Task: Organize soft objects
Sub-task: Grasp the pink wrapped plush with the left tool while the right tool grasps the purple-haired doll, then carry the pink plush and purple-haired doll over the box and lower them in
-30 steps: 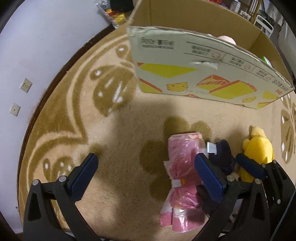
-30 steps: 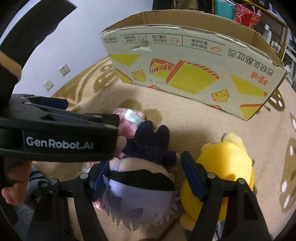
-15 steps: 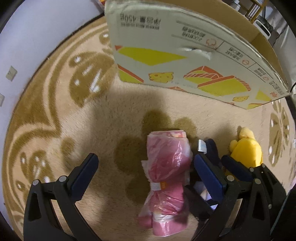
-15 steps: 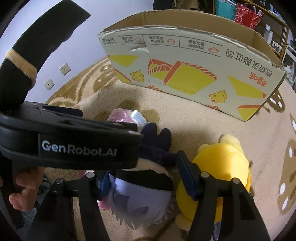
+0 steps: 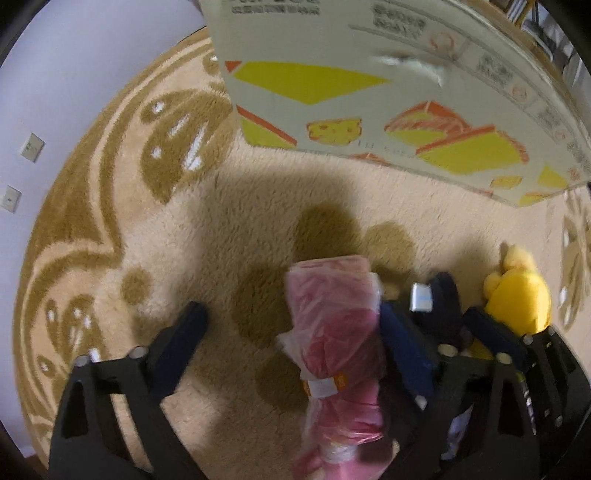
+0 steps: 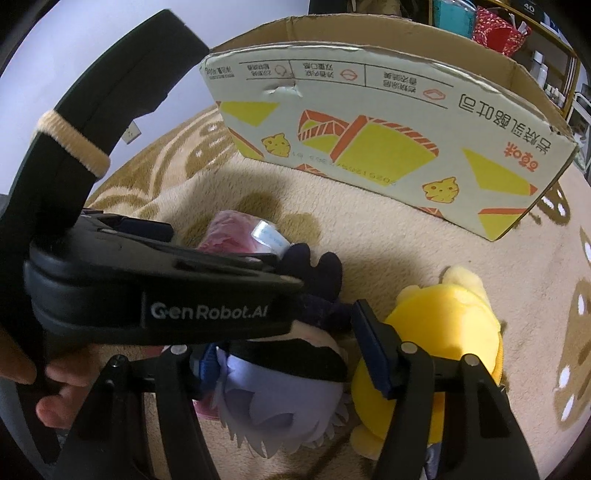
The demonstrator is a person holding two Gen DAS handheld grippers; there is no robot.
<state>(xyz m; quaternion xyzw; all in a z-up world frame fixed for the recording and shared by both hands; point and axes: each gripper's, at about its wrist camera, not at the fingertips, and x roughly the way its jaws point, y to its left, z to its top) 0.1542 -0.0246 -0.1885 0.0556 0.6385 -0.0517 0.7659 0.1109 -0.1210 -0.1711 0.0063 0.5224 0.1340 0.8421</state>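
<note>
A pink soft item in a clear plastic bag [image 5: 338, 332] lies on the rug between the fingers of my left gripper [image 5: 295, 343], which is open around it, right finger close to it. My right gripper [image 6: 284, 350] straddles a doll with white hair, a black blindfold and dark clothes [image 6: 280, 384]; its jaws are close on the head, and contact is unclear. A yellow plush [image 6: 447, 339] lies just right of it, also in the left wrist view [image 5: 517, 291]. The left gripper's body [image 6: 159, 295] hides the right gripper's left finger.
A large open cardboard box [image 6: 369, 122] with yellow and orange print stands on the beige patterned rug [image 5: 129, 221] just beyond the toys. A white wall with sockets [image 5: 31, 147] runs along the left. Shelves with items stand behind the box [image 6: 498, 33].
My left gripper has moved forward and right, so the pink bag now sits between its fingers. My right gripper has narrowed around the doll's head.
</note>
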